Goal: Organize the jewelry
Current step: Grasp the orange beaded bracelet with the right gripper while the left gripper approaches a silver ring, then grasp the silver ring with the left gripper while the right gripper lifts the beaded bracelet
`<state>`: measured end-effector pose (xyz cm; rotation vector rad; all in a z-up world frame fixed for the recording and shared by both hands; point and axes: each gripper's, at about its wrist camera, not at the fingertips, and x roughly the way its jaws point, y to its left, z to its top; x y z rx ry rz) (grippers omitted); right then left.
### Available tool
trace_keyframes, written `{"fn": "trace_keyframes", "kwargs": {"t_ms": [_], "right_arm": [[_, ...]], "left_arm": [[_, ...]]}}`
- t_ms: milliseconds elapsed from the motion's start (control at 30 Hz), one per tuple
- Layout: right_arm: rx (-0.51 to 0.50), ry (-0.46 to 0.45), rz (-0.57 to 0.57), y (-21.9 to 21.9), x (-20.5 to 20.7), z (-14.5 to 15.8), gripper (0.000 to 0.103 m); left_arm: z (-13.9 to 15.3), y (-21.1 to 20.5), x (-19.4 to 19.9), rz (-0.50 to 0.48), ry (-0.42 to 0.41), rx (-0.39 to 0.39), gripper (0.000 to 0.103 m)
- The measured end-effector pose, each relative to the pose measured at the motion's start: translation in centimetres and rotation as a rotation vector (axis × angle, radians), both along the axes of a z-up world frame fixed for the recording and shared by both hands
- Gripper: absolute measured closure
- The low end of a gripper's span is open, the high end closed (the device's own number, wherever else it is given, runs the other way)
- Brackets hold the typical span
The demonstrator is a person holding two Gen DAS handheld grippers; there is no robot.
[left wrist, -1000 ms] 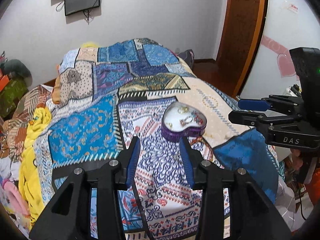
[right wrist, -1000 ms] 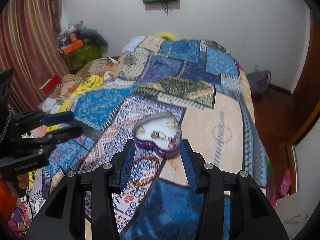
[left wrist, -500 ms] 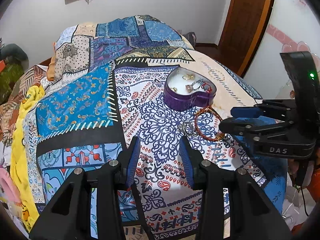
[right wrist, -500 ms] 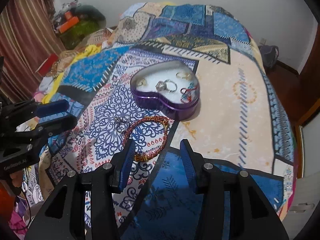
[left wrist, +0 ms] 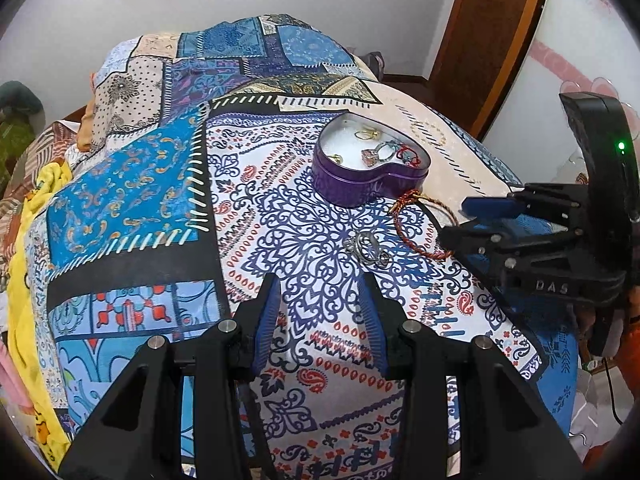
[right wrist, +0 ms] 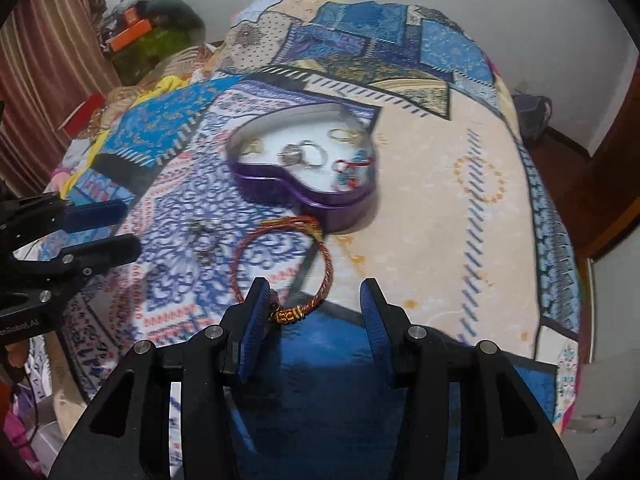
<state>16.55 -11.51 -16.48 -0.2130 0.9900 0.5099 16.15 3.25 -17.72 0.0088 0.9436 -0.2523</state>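
Note:
A purple heart-shaped tin (left wrist: 352, 184) (right wrist: 280, 192) sits open on the patterned bedspread, holding rings and small pieces. A red-and-gold cord bracelet (left wrist: 416, 232) (right wrist: 324, 264) lies just in front of it. Silver rings (left wrist: 370, 250) (right wrist: 202, 240) lie to the bracelet's left. My left gripper (left wrist: 322, 320) is open and empty, hovering short of the silver rings. My right gripper (right wrist: 314, 308) is open, low over the bracelet's near edge, its clasp beside the left finger.
The bed's quilt (left wrist: 132, 184) fills both views. A wooden door (left wrist: 492, 32) stands at the right, a curtain (right wrist: 36, 80) and clutter at the left. A yellow cloth (left wrist: 24, 272) hangs at the bed's left edge.
Both grippers have moved forward and down toward the bed. The tin, bracelet and rings now sit much closer. Both grippers stay open.

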Motion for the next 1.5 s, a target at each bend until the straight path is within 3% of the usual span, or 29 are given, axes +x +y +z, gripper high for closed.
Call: {"fn": "trace_keyframes", "kwargs": {"t_ms": [300, 500, 567, 633, 800, 1100, 1500], "right_arm": [[0.022, 0.018, -0.027, -1.5, 0.4, -0.3, 0.06], [0.052, 0.018, -0.017, -1.5, 0.2, -0.6, 0.06], [0.063, 0.015, -0.021, -1.6, 0.1, -0.7, 0.067], [0.066, 0.01, -0.01, -1.5, -0.1, -0.7, 0.083], [0.031, -0.028, 0.01, -0.8, -0.6, -0.6, 0.091], [-0.008, -0.095, 0.019, -0.4, -1.0, -0.2, 0.091], [0.025, -0.135, 0.0, -0.7, -1.6, 1.5, 0.091]], "left_arm": [[-0.2, -0.5, 1.1, 0.024, -0.024, 0.009, 0.063], [0.0, -0.5, 2.0, 0.024, -0.032, -0.056, 0.064], [0.1, -1.0, 2.0, 0.004, -0.039, -0.056, 0.069], [0.0, -1.5, 2.0, -0.019, -0.032, -0.061, 0.075], [-0.8, -2.2, 2.3, -0.029, -0.004, -0.061, 0.085], [-1.7, -1.9, 2.7, 0.006, 0.032, -0.108, 0.101], [0.0, -1.6, 1.6, 0.005, -0.007, -0.09, 0.103]]}}
